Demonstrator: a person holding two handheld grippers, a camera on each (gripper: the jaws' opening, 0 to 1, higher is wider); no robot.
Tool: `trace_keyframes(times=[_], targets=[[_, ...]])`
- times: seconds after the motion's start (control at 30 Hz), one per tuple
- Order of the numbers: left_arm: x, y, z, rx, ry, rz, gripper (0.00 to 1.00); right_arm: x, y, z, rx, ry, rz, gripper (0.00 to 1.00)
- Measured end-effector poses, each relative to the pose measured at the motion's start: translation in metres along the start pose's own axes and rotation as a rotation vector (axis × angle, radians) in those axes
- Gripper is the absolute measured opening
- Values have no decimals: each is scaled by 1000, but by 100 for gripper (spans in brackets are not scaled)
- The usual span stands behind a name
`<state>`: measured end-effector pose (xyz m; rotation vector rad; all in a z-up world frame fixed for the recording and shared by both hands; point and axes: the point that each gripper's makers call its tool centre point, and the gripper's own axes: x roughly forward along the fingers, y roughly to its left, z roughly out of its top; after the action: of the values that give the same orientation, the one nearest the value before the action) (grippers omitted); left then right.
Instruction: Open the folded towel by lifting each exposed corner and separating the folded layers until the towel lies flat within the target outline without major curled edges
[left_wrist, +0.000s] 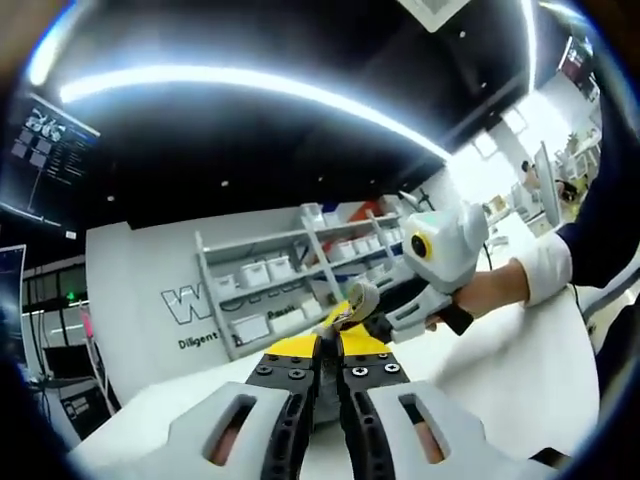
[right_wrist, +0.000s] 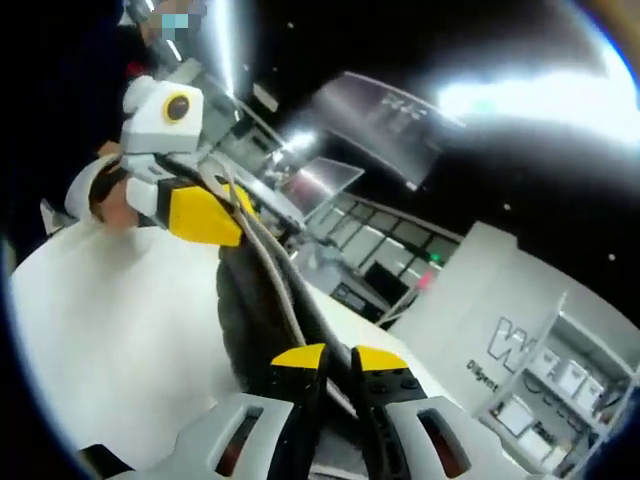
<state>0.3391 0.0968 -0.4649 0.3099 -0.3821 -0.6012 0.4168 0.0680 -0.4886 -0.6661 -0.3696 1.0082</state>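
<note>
A dark grey towel (right_wrist: 255, 300) with a pale hem hangs stretched in the air between both grippers, above the white table (right_wrist: 120, 320). In the right gripper view it runs from my right gripper (right_wrist: 340, 358), whose yellow-tipped jaws are shut on its near end, up to my left gripper (right_wrist: 235, 215), shut on its far end. In the left gripper view, my left gripper (left_wrist: 326, 345) has its jaws nearly together with cloth between them. Just beyond, my right gripper (left_wrist: 350, 315) pinches a bunched bit of the towel (left_wrist: 362, 298). Most of the towel is hidden there.
A gloved hand (left_wrist: 510, 285) holds the right gripper over the white table (left_wrist: 500, 380). Behind the table stand a shelf rack with white bins (left_wrist: 290, 270) and a lettered white wall (right_wrist: 500, 350). Monitors (left_wrist: 45, 150) hang at the far left.
</note>
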Motion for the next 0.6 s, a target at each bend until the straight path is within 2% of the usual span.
trace_keyframes(times=[0.4,0.6], targets=[[2,-12,4,6,-22,-57,5,2,8,-2,-14,8,33,9],[3,-15,6,6,-32,-70,5,2,13,-2,-8,13,53,4]])
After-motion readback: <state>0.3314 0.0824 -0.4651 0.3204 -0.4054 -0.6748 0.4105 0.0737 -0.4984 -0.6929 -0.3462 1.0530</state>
